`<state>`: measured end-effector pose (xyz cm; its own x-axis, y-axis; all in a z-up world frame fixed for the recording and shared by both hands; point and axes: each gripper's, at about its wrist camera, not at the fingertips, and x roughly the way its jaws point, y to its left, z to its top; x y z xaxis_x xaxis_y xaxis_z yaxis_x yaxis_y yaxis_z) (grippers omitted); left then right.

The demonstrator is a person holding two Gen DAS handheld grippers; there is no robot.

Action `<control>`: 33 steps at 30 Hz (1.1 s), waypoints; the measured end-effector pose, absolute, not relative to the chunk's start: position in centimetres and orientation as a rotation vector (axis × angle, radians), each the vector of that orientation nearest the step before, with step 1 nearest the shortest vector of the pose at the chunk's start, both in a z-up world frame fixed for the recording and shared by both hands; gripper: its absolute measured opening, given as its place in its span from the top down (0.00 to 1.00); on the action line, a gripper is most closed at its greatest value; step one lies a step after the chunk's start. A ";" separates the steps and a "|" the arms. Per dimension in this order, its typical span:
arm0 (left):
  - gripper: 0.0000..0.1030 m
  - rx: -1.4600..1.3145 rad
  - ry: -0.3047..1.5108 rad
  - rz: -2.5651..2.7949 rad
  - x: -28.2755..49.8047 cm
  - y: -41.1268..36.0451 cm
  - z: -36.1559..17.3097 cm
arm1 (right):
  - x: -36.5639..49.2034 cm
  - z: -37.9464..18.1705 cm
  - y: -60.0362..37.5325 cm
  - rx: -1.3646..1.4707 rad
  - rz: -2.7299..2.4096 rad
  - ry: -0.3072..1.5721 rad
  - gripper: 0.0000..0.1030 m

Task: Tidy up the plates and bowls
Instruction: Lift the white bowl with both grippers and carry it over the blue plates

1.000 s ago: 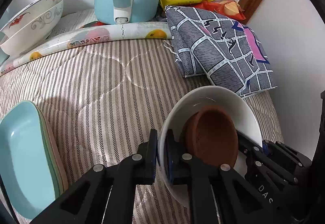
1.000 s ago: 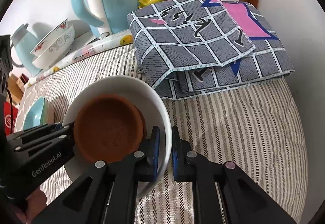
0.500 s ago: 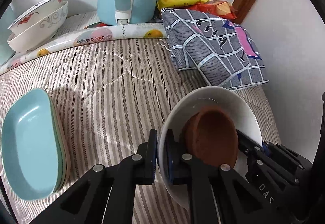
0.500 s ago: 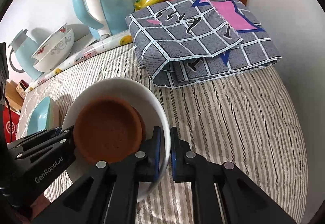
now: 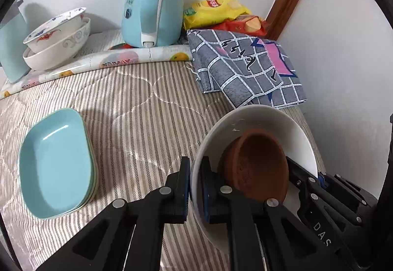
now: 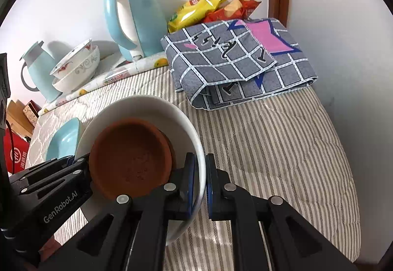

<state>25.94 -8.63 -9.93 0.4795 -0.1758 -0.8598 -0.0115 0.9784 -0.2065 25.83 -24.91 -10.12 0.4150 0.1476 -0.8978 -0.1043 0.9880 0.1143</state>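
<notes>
A white bowl [image 5: 265, 121] [image 6: 157, 109] with a brown clay saucer [image 5: 260, 163] [image 6: 132, 155] inside hangs above the striped cloth. My left gripper [image 5: 195, 172] is shut on the bowl's left rim. On the opposite rim my right gripper [image 6: 201, 172] is shut too; its black body [image 5: 326, 195] shows at the lower right of the left wrist view. A stack of pale blue oval dishes [image 5: 55, 163] [image 6: 65, 141] lies on the cloth to the left. Two patterned white bowls [image 5: 57, 42] [image 6: 77, 67] sit nested at the back left.
A light blue kettle [image 5: 153, 1] [image 6: 133, 20] stands at the back on a fruit-print mat [image 5: 118, 60]. A folded grey checked cloth [image 5: 245, 67] [image 6: 240, 60] and snack bags [image 5: 216, 10] [image 6: 211, 8] fill the back right corner. A blue jug [image 6: 39, 72] stands far left; white walls bound the right.
Both grippers have risen with the white bowl held between them, so more of the table shows: the blue dishes and the back bowls have come further into view.
</notes>
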 end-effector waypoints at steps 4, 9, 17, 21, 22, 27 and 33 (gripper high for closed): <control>0.91 -0.192 1.049 -0.101 25.1 -8.6 -8.9 | 25.0 -8.9 -24.8 0.044 0.157 1.114 0.92; 0.91 -0.197 1.036 -0.103 24.1 -8.6 -8.0 | 24.0 -7.7 -24.6 0.033 0.153 1.094 0.92; 0.91 -0.191 1.013 -0.103 22.6 -8.2 -6.8 | 22.7 -6.2 -24.3 0.038 0.154 1.072 0.92; 0.91 -0.188 1.002 -0.098 21.8 -7.7 -6.3 | 22.0 -5.6 -23.9 0.038 0.159 1.057 0.92; 0.91 -0.189 1.001 -0.098 21.7 -7.6 -6.2 | 21.9 -5.4 -23.7 0.040 0.160 1.053 0.92; 0.91 -0.188 0.988 -0.093 20.9 -6.8 -5.6 | 21.3 -4.9 -23.0 0.037 0.164 1.044 0.92; 0.91 -0.196 0.975 -0.090 20.4 -5.9 -4.9 | 20.8 -4.1 -22.1 0.025 0.172 1.033 0.92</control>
